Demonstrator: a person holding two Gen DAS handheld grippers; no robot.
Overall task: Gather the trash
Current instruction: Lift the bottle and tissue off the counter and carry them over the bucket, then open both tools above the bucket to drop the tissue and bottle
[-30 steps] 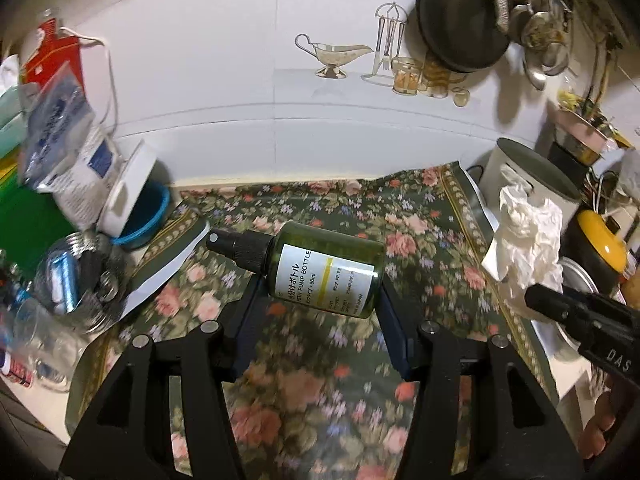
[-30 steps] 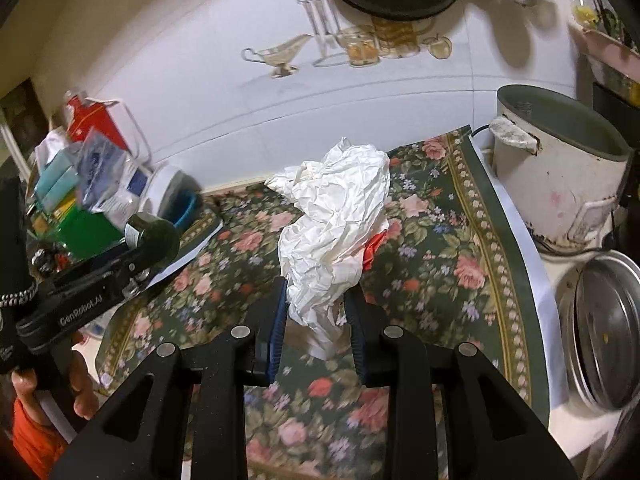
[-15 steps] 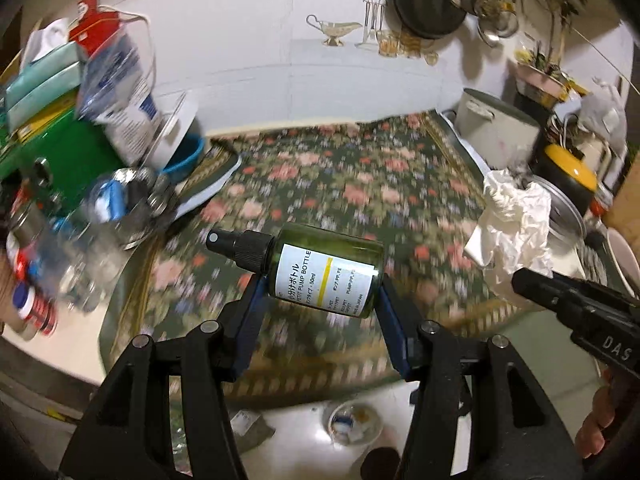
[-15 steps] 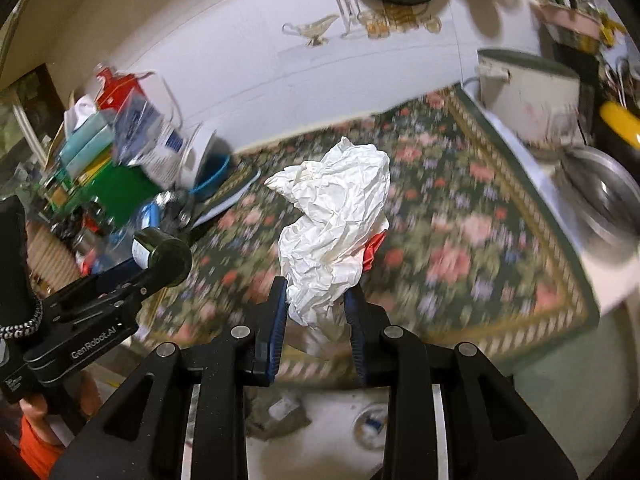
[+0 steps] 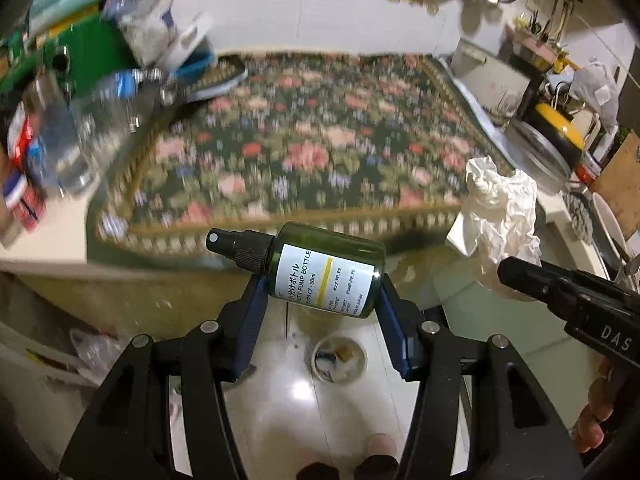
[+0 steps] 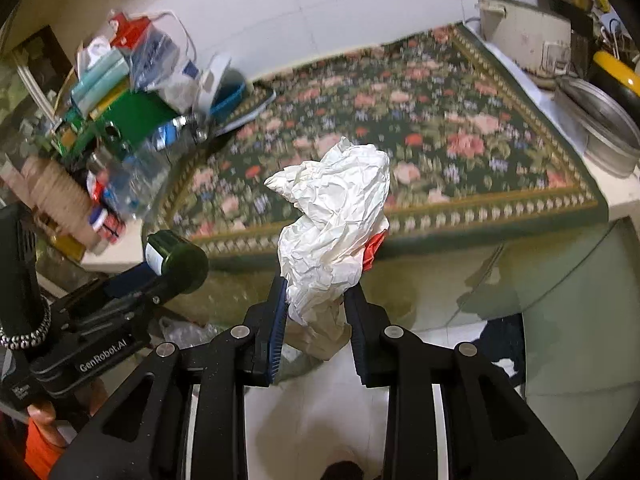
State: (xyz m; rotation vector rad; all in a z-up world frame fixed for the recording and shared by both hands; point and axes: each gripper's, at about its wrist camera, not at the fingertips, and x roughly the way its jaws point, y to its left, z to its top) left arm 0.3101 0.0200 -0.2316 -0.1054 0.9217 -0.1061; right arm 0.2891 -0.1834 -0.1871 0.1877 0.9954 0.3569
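- Down on the pale floor, a small round cup point(image 5: 339, 360) sits at six o'clock from the bottle in the left view, with scraps inside it, too blurred to name.
- On the counter at two o'clock, a shallow metal pan point(image 6: 600, 124) and a grubby white pot point(image 6: 520, 36) behind it; their insides are not visible.
- At ten o'clock, a heap of packets and jars point(image 6: 132, 112) crowds the counter's corner, smeared by blur.
- Left gripper point(image 5: 320, 304): jaws part-way apart, blue pads clamped on a dark green pump bottle point(image 5: 320, 270) lying crosswise, black spray head pointing to nine o'clock, white label up.
- Right gripper point(image 6: 316, 308): jaws narrow, pinching the lower end of a crumpled white paper wad point(image 6: 336, 224), a red scrap poking out at its three o'clock side.
- Both loads hang off the near edge of the floral mat point(image 5: 320, 152), over the floor.
- From the left view the wad shows at three o'clock of the bottle.
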